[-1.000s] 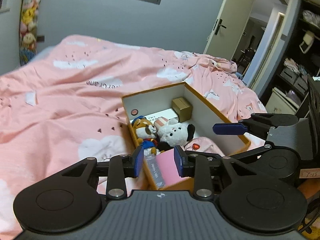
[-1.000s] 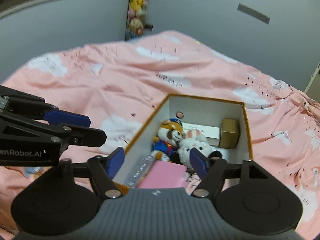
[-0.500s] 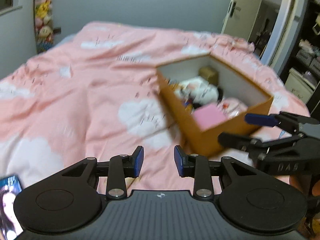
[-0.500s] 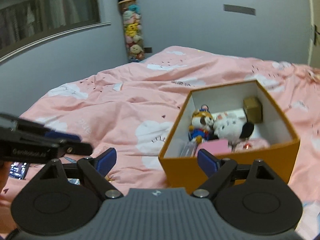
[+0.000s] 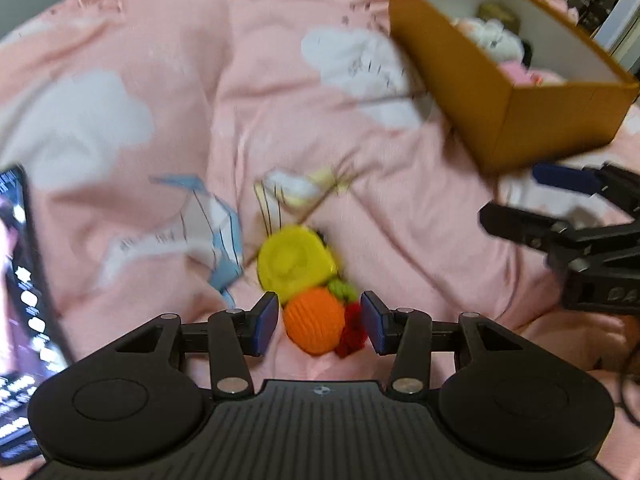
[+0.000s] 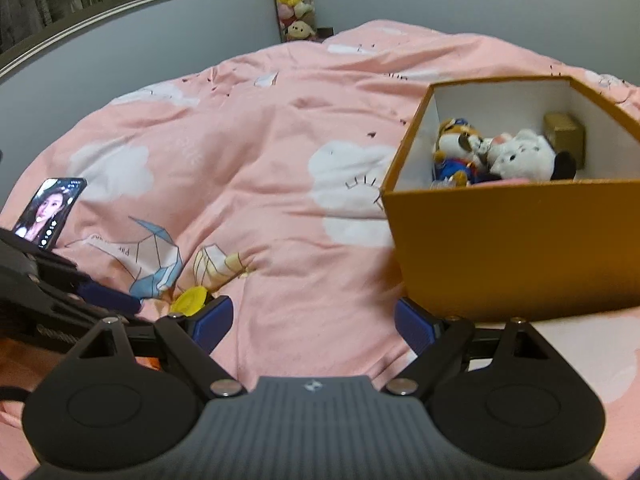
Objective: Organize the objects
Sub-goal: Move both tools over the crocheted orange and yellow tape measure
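On the bed [image 6: 256,152], near its front edge, my left tool [image 5: 319,328] sits low over a crocheted toy [image 5: 308,280]: yellow disc, orange ball, green and red bits. Jaws released, the orange ball in the gap between the blue pads [image 5: 267,322], not pinched; can't tell if a pad touches the yarn, view is blurred. Toy lies on the pink cloud-print cover, just beside a blue origami print.

My right tool [image 6: 310,322] is wide open, holding nothing, hovering above the cover beside the orange box's [image 6: 508,240] near wall. Box stands toward the bed's right side, well apart from the crocheted toy. Inside: a tiger plush [image 6: 456,148] in blue, a white plush [image 6: 520,156] with black ear touching it, a gold box [image 6: 564,136] at the back corner, something pink at the near wall.

A phone [image 6: 50,212] with a lit screen lies at the bed's left edge. Stacked plushies [image 6: 294,0] hang on the far wall.
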Tool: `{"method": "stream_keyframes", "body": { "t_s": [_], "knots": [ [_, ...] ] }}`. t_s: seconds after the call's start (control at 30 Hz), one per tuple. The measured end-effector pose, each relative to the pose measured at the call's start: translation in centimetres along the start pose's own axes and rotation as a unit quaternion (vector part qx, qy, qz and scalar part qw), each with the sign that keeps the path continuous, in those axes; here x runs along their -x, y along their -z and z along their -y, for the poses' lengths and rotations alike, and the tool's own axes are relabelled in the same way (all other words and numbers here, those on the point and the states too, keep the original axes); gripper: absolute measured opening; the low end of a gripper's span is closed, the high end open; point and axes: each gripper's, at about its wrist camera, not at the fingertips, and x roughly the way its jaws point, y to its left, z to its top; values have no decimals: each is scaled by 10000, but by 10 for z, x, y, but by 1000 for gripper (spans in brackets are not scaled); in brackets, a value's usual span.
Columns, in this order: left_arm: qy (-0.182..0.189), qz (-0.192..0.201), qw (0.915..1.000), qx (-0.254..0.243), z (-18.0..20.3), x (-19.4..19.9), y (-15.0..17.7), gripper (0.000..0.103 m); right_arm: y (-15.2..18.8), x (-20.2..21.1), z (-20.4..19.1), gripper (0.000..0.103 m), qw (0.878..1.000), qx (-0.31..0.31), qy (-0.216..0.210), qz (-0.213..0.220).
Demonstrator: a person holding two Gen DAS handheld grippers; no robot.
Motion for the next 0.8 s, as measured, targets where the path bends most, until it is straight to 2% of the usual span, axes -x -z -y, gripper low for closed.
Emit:
{"method": "stream_keyframes", "body": {
  "t_s": [0.27, 0.47, 0.57, 0.8],
  "knots": [
    [130, -198, 9996, 154, -6, -18, 4, 66, 5, -6, -5, 88, 9996, 71, -236, -133],
    [136, -284, 9995, 56, -1, -18, 10, 64, 6, -9, -6, 88, 9993, 73, -301, -216],
    [-11, -352, 9992, -199, 7, -21, 16, 64, 6, -10, -6, 88, 9991, 89, -322, -242],
    [-121, 145, 9994, -273, 12, -3, 22, 58, 7, -8, -10, 84, 9990, 185, -363, -197]
  ]
}}
